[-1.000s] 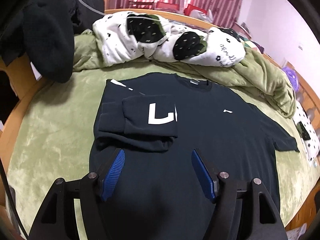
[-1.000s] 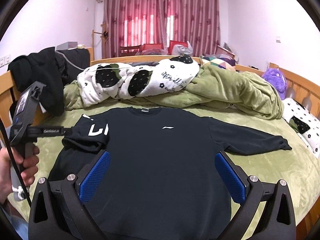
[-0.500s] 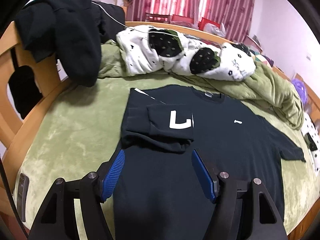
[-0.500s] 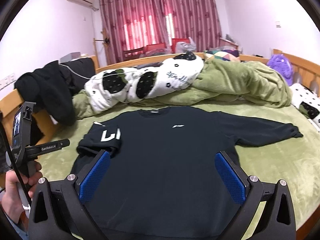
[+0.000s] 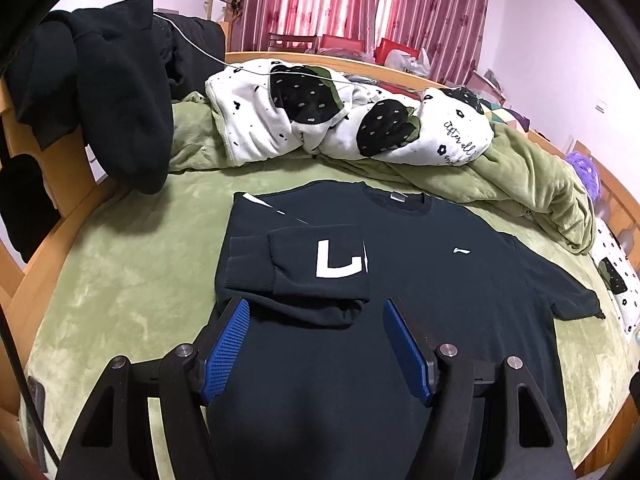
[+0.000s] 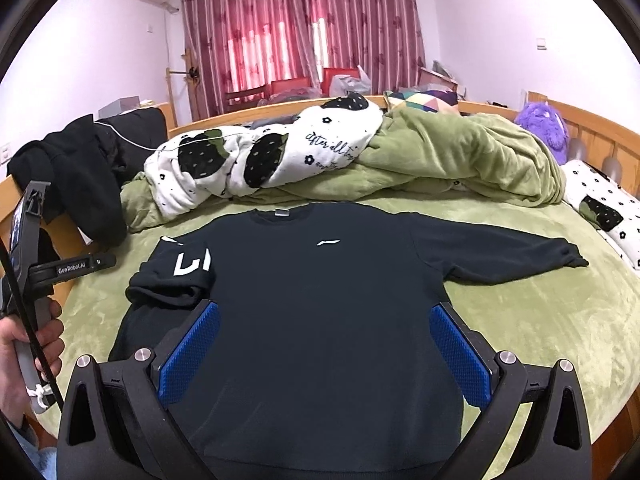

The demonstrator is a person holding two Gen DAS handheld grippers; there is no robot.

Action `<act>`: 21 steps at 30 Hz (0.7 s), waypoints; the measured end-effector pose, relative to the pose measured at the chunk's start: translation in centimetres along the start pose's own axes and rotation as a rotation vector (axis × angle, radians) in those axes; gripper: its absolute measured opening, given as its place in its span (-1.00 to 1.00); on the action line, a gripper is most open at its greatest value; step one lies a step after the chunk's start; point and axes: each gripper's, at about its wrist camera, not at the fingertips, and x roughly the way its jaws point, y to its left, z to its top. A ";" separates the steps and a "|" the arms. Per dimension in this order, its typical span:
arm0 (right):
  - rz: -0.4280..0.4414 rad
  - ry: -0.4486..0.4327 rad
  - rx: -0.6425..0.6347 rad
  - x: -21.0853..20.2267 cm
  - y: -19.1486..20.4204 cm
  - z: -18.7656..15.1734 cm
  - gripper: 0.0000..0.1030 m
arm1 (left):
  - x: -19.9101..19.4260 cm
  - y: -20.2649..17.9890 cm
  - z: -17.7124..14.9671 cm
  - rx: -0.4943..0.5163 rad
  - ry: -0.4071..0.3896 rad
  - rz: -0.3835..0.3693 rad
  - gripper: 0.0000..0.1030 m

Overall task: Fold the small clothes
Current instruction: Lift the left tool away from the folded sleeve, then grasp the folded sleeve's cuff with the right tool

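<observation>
**Sleeve folded, grippers drawn back**

Sweatshirt lay front-up on the green bed cover, one sleeve already doubled over the chest, the other sleeve stretched out flat. Over the last second the left view had widened, showing more bed on its left side, so the left gripper seemed to have backed off. Its jaws stood apart and empty above the cloth. The right gripper hung likewise, jaws wide, nothing between them. That likely left the outstretched sleeve as the next fold.

Counted: one sweatshirt, two sleeves, two grippers, one hand at the frame edge. Dark clothes draped on the bed frame looked like two garments, though the heap was hard to separate.
</observation>
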 end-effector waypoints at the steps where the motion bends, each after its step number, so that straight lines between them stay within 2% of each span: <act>1: -0.005 -0.002 -0.007 0.0 0.0 0.0 0.99 | 0.0 0.1 -0.1 -0.004 -0.003 0.006 0.31; 5: -0.009 -0.007 -0.054 1.1 0.7 0.2 0.99 | -0.4 0.8 -0.2 -0.018 -0.022 0.034 0.31; 9: 0.046 0.028 -0.089 3.6 2.2 1.0 0.99 | -1.3 1.8 0.1 -0.024 -0.040 0.080 0.31; 13: 0.118 0.019 -0.143 5.5 5.2 1.7 0.94 | -0.6 4.1 0.5 -0.027 -0.067 0.133 0.34; 15: 0.139 0.033 -0.175 6.9 7.1 1.8 0.82 | 0.7 5.7 1.1 -0.011 -0.040 0.199 0.34; 16: 0.155 0.049 -0.189 7.8 8.3 1.9 0.77 | 1.1 6.5 1.3 -0.015 -0.038 0.206 0.34; 18: 0.182 0.072 -0.214 9.4 10.4 1.7 0.53 | 1.6 8.5 1.6 -0.036 -0.038 0.205 0.34; 21: 0.219 0.086 -0.256 11.7 13.8 1.3 0.33 | 2.7 11.3 1.9 -0.045 -0.023 0.221 0.34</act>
